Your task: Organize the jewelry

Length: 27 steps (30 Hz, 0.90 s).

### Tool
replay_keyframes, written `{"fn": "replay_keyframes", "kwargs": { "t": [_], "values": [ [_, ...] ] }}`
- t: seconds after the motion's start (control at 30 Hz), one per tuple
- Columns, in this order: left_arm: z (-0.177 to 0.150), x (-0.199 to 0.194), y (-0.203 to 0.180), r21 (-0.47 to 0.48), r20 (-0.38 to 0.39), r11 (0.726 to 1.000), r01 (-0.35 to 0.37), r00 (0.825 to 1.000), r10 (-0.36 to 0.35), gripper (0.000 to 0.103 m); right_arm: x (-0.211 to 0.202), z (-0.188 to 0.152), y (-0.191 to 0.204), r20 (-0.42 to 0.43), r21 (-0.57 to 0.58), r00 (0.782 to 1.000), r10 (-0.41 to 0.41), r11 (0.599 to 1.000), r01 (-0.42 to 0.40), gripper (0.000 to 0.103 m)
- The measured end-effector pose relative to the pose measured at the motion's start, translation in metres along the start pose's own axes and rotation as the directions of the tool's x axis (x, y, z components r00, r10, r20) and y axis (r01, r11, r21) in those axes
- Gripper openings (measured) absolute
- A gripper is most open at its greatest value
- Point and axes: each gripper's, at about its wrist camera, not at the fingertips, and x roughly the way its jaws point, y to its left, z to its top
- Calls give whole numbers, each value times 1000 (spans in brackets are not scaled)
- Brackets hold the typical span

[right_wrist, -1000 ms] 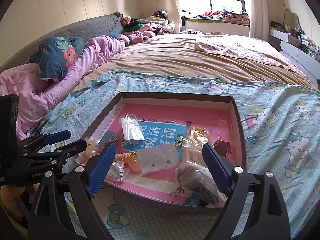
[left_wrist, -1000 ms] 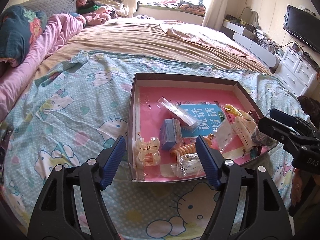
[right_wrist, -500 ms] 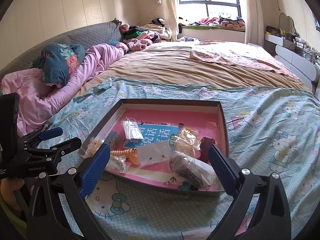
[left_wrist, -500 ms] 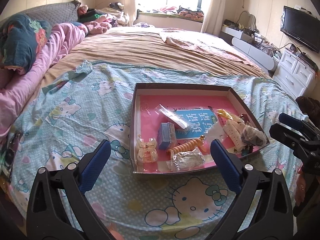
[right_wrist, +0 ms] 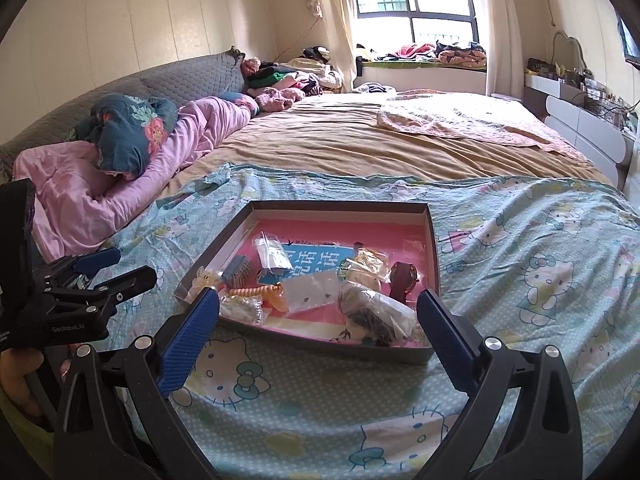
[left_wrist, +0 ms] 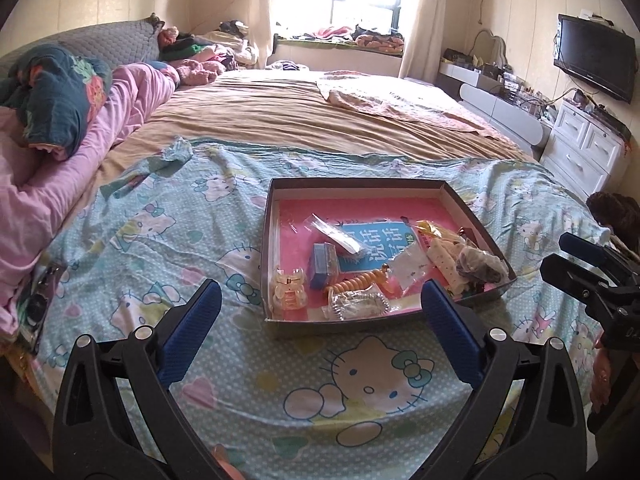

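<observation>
While both pairs of fingers stand wide apart with nothing between them, the shallow box [left_wrist: 360, 186] lies on the bed's cartoon-cat sheet [left_wrist: 168, 240], and every bit of jewelry sits inside it. The left gripper [left_wrist: 322, 334] hangs over the sheet just short of the box's near wall, clear of it. The right gripper [right_wrist: 318, 338] hangs near the box's near right corner, also touching nothing.

Inside the box, a clear claw clip [left_wrist: 289, 287] lies in the near left corner. Just beside it, deeper in, stands a small blue box [left_wrist: 323, 264]. An orange coiled hair tie [left_wrist: 362, 281] lies in front of that, with a clear bag of silvery chain [left_wrist: 356, 306] against the near wall. A long clear packet [left_wrist: 334, 234] lies slantwise near the box's middle, on a blue printed card [left_wrist: 384, 240]. A white card with small studs [right_wrist: 312, 292] lies next to the hair tie. A bag of dark beads [right_wrist: 374, 314] sits in the near right corner, and a watch with a dark red strap [right_wrist: 402, 280] lies by the right wall.

A pink quilt [right_wrist: 100, 196] is heaped far left of the box.
</observation>
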Motion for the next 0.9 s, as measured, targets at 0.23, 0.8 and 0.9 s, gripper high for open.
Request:
{"fn": "replay_keyframes", "kwargs": {
  "t": [0.23, 0.8, 0.9],
  "values": [
    [-15, -19, -5, 4, 1, 1000, 1, 1000, -1, 93, -14, -17, -3, -4, 10, 1000, -17, 1000, 17, 98],
    [-60, -19, -20, -22, -46, 999, 29, 999, -30, 93, -19, -64, -8, -58, 69, 998, -36, 997, 40, 98],
    [-60, -19, -21, -21, -47, 999, 26, 999, -27, 93, -19, -65, -5, -64, 56, 997, -38, 998, 41, 98]
  ]
}}
